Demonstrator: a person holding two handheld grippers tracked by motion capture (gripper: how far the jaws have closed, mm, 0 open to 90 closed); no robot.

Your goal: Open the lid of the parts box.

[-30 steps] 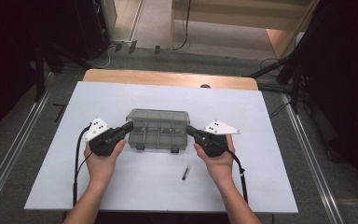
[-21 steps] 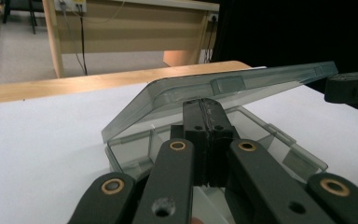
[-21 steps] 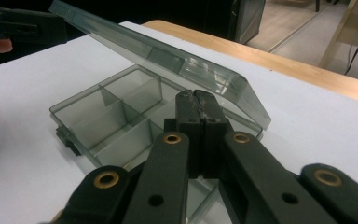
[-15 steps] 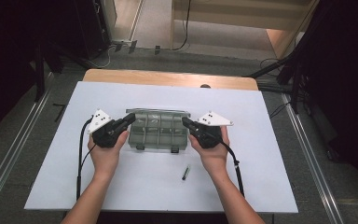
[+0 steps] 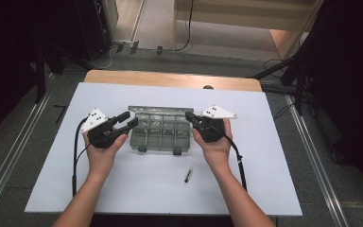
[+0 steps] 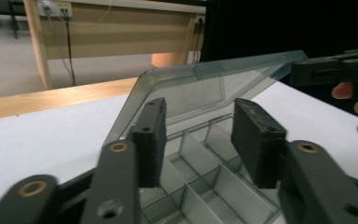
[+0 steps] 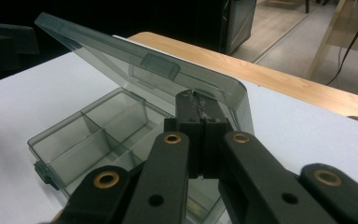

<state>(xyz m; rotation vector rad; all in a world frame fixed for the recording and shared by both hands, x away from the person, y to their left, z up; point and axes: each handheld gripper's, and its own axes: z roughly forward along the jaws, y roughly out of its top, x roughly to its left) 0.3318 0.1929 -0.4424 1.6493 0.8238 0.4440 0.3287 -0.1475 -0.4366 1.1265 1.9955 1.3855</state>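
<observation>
- The box (image 5: 159, 131) sits mid-table on the white sheet (image 5: 274, 156), between your two hands; its lid (image 7: 135, 65) is raised, hinged at the far edge.
- Right gripper (image 5: 192, 118): jaws pressed together on the right edge of the lid, judging from the right gripper view. That pinch appears to be what holds the lid up.
- Left gripper (image 5: 126, 121): jaws apart, holding nothing, at the box's left end. In the left gripper view the pads (image 6: 150, 135) frame the lid's left edge without touching it.
- Handling: thin clear plastic, compartments look empty, so expect it to be light and quick to slide on the sheet. Smooth surface, likely slippery under the pads.
- The lid probably flexes if gripped at one corner only; the hinge and the front latches (image 5: 177, 151) look like the weak spots.
- Grip the lid on its side edges, not the flat panel. Steady the base by its left wall if it creeps.
- A small dark pen-like thing (image 5: 188, 175) lies near you, apart from the box.
</observation>
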